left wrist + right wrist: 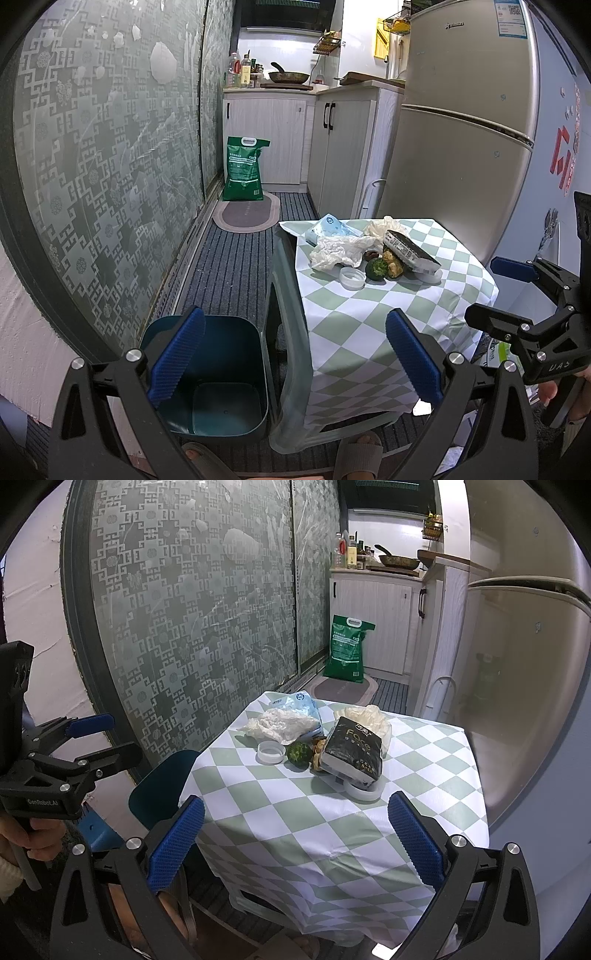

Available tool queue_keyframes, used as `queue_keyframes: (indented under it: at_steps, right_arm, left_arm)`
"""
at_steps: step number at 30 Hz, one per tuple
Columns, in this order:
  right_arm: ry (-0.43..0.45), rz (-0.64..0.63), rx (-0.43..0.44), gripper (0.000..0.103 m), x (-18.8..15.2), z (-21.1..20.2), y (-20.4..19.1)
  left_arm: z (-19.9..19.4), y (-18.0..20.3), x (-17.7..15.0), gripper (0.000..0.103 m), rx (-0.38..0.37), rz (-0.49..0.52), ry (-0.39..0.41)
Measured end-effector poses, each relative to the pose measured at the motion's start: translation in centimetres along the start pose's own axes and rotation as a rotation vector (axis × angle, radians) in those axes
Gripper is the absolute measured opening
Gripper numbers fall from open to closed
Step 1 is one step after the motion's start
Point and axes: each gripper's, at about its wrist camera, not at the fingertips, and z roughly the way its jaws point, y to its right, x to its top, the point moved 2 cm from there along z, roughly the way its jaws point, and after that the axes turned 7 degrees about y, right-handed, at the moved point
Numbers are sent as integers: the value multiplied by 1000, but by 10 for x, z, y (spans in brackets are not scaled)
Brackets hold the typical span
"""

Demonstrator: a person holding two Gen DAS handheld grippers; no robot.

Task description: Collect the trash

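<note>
A small table with a green-and-white checked cloth (354,325) (295,805) holds a heap of trash: crumpled white plastic (340,251) (280,722), a blue-white packet (330,225) (301,701), a black tissue pack (410,251) (354,749), a broccoli piece (376,268) (298,753), a white lid (351,277) (271,752) and food scraps (392,264). A dark teal bin (218,373) stands empty on the floor left of the table. My left gripper (295,369) is open above the bin and the table's edge. My right gripper (295,842) is open over the table's near edge.
A patterned glass sliding door (103,166) lines the left side. A fridge (461,122) stands behind the table. White cabinets (280,140), a green rice bag (243,170) and an oval mat (245,218) are at the far end. Sandalled feet (358,454) show below.
</note>
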Motion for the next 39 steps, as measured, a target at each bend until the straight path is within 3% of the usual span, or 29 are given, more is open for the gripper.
queue_keyframes:
  at_steps: [39]
  right_arm:
    - [2, 5, -9, 101, 0, 0, 1]
  left_arm:
    - [0, 3, 1, 100, -13, 3, 0]
